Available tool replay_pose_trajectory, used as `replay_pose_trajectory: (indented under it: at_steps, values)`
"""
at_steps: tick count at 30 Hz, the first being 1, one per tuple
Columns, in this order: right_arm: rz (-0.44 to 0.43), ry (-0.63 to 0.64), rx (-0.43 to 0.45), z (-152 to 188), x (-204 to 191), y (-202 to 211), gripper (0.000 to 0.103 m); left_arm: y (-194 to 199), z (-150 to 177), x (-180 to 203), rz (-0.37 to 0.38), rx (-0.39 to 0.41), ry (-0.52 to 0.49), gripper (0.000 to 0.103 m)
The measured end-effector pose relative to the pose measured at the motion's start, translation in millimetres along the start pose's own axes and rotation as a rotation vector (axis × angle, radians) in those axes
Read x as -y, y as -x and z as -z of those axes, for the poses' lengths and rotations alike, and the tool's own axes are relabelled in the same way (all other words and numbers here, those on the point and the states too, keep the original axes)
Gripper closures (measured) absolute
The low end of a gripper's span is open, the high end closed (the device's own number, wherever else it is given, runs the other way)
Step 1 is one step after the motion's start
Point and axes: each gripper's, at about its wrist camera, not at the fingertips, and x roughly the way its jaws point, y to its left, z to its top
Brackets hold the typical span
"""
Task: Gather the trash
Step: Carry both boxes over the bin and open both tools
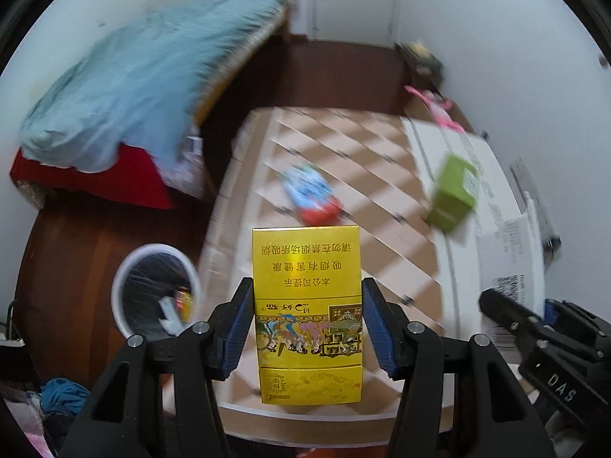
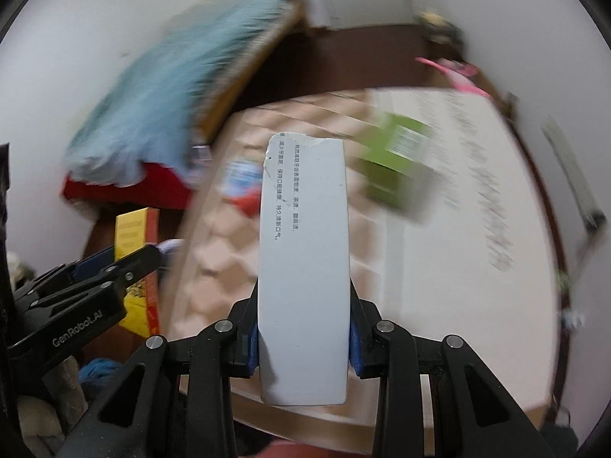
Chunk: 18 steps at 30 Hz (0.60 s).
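My left gripper (image 1: 307, 294) is shut on a yellow cigarette box (image 1: 307, 267), held upright above the near edge of the checkered table (image 1: 382, 160). My right gripper (image 2: 304, 324) is shut on a long white carton (image 2: 303, 248) with a torn far end. In the left wrist view the right gripper (image 1: 508, 309) and its white carton (image 1: 511, 255) show at the right. The left gripper (image 2: 114, 263) with the yellow box (image 2: 131, 233) appears at the left of the right wrist view. A white bin (image 1: 156, 290) with a black liner stands on the floor to the left, holding some scraps.
On the table lie a blue and red wrapper (image 1: 311, 194) and a green box (image 1: 452, 194), both blurred. A bed with a light blue blanket (image 1: 126, 87) over red bedding fills the far left. Pink items (image 1: 439, 103) and clutter sit against the right wall. Clothes lie on the floor bottom left.
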Motion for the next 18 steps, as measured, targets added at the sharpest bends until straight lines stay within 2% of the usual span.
replay_pose_trajectory:
  at_steps: [5,8,13,18]
  values:
    - [-0.109,0.141,-0.017,-26.4,-93.5,-31.7,0.067,23.2,-13.4,-82.8,-0.069,0.051,0.086,0.051]
    - [-0.161,0.213,-0.043,-32.7,-147.7,-60.1,0.067,24.9,-17.3,-133.5,-0.115,0.055,0.141,0.051]
    - [-0.208,0.297,-0.111,-32.3,-221.4,-119.2,0.067,0.3,-11.9,-214.6,-0.157,0.017,0.250,0.051]
    - [-0.229,0.337,-0.222,-23.5,-269.4,-195.3,0.067,-50.8,4.3,-290.2,-0.128,-0.089,0.389,0.051]
